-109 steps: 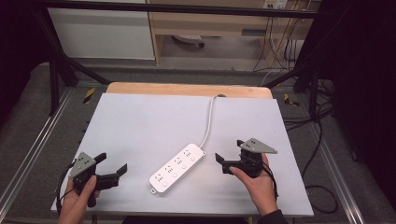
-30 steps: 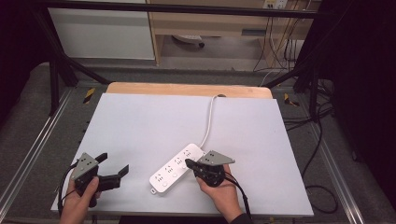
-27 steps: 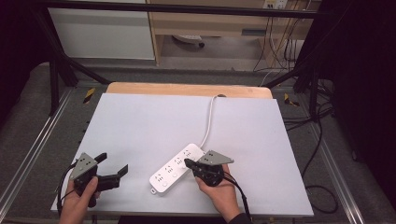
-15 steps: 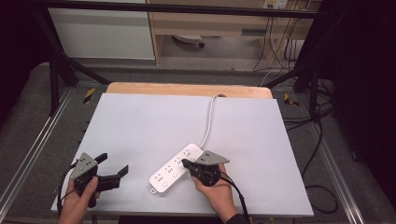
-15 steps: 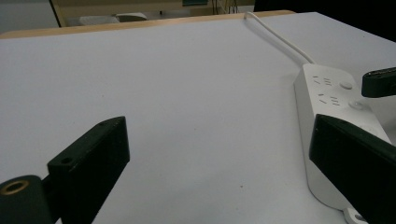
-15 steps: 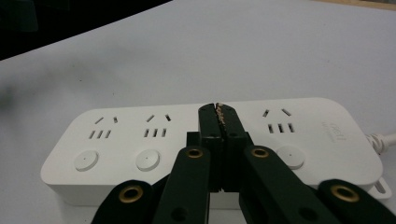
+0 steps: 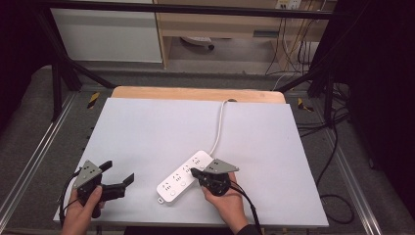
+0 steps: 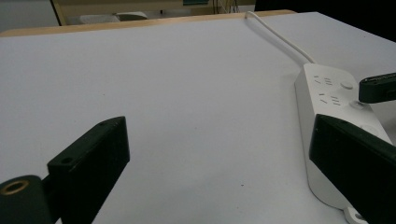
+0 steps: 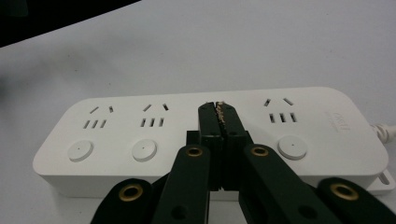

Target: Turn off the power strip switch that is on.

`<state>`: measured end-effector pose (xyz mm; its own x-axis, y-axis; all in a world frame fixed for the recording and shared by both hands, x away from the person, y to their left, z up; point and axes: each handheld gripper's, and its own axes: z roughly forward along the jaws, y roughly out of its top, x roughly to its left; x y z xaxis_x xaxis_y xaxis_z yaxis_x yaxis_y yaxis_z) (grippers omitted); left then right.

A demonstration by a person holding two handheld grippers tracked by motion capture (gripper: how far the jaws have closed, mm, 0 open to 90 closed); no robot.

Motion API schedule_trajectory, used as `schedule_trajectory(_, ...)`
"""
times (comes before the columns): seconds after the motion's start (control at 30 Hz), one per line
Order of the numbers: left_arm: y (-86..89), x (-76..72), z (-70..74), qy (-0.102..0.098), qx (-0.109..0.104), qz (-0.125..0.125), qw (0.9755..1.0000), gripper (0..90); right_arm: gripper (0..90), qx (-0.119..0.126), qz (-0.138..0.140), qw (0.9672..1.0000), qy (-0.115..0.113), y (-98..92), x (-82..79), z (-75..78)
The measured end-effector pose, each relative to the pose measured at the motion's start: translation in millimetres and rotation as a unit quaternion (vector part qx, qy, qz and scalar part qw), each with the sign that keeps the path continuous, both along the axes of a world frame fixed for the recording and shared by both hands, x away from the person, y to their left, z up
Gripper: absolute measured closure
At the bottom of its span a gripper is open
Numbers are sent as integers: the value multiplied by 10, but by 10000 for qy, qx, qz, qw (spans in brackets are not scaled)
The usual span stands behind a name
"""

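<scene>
A white power strip [image 7: 182, 177] [image 9: 140, 126] [image 8: 334, 105] with several sockets and round buttons lies flat near the table's front edge. Its white cord [image 7: 219, 125] runs to the far edge. My right gripper [image 7: 194, 172] [image 9: 218, 111] is shut with nothing between its jaws. Its tips sit on top of the strip and hide the third socket and its button; I cannot tell whether they press down. My left gripper [image 7: 118, 174] [image 8: 217, 140] stands open and empty at the table's front left, apart from the strip. In the left gripper view the right gripper's tip [image 8: 377, 87] pokes in over the strip.
A white sheet [image 7: 156, 127] covers the table, and a wooden strip [image 7: 195, 93] shows along its far edge. Metal rails [image 7: 29, 161] run down both sides. Dark cables [image 7: 333, 147] hang off to the right.
The right hand has come left from the table's right part to the strip and, over the last second, crept a little farther onto it. The left gripper has stayed put.
</scene>
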<state>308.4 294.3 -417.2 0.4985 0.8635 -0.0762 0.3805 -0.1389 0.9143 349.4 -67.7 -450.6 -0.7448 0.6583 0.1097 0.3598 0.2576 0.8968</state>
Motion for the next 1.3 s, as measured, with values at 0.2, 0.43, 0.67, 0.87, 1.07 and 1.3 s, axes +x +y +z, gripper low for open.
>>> schedule_trajectory(0.2, -9, -4, 0, 3, 9, -27, 10000, 49, 900, -7, -18, 10000, 10, -8, 3, -7)
schedule_trajectory(0.43, -7, 0, -1, 2, 5, -25, 10000, 49, 900, -20, -13, 10000, 15, 1, 5, -17)
schedule_trajectory(0.67, -12, -2, -2, -3, 3, -41, 10000, 49, 900, -48, 8, 10000, 29, 7, 7, -26)
schedule_trajectory(0.87, -13, 1, -3, 11, 14, -68, 10000, 49, 900, -36, -14, 10000, 21, 7, 8, -30)
schedule_trajectory(1.07, -8, 3, -3, 6, 24, -60, 10000, 49, 900, -28, -21, 10000, -19, 18, 12, -47)
schedule_trajectory(1.3, -11, 5, -8, 46, 11, -97, 9999, 49, 900, -78, -35, 10000, -25, 25, 8, -53)
